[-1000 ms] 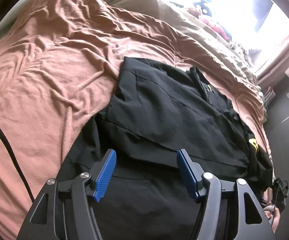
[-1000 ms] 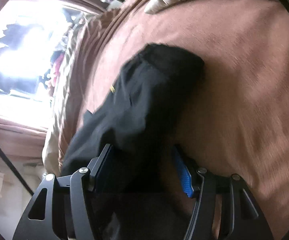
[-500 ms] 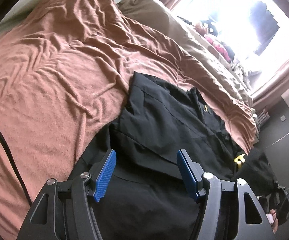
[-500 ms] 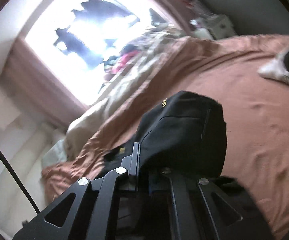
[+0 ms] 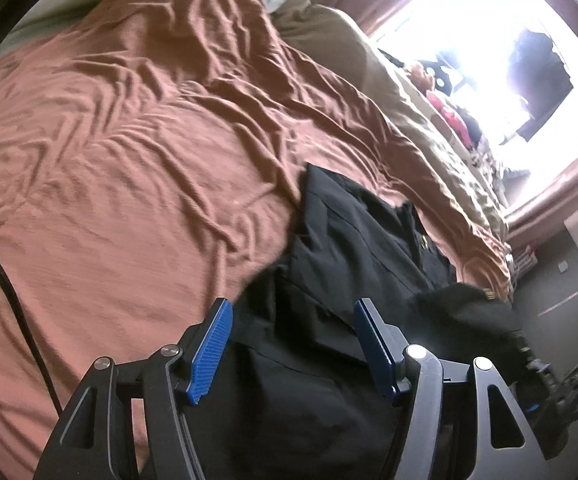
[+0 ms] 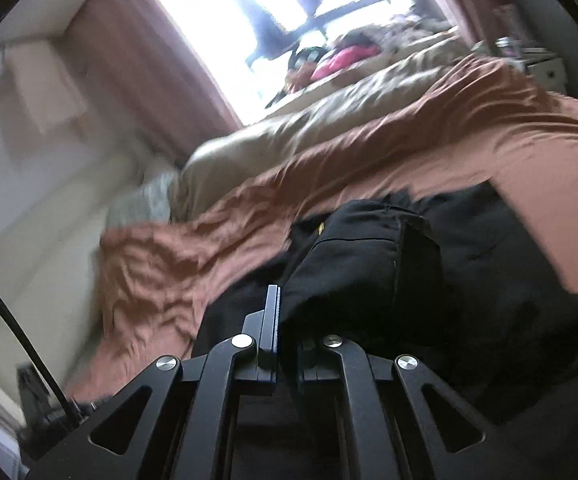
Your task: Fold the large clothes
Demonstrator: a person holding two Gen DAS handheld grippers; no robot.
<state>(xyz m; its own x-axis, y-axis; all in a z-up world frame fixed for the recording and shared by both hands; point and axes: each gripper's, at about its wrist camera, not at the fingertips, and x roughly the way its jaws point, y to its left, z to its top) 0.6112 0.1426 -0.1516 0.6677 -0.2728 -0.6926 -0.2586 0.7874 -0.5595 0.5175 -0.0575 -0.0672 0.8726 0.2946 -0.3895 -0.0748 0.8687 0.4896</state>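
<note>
Rust-brown sheet [image 5: 137, 168]: covers the bed, heavily creased on the left; serves as the folding surface.
Cable [image 5: 17, 312]: trails down the far left edge, clear of the work.
Left claw [image 5: 291, 350]: blue pads apart, nothing between them; hovers above the near part of the garment, judged ready to pin or take an edge.
Black garment [image 5: 353, 264]: large, spread on the right side of the bed near its edge, collar end far, partly folded.
Right claw [image 6: 287, 316]: clamped together on a bunched fold of the black garment, lifted off the sheet, judged to be carrying that part across for the fold.
Beige bedding [image 6: 329, 120]: piled far, beneath the bright window.
</note>
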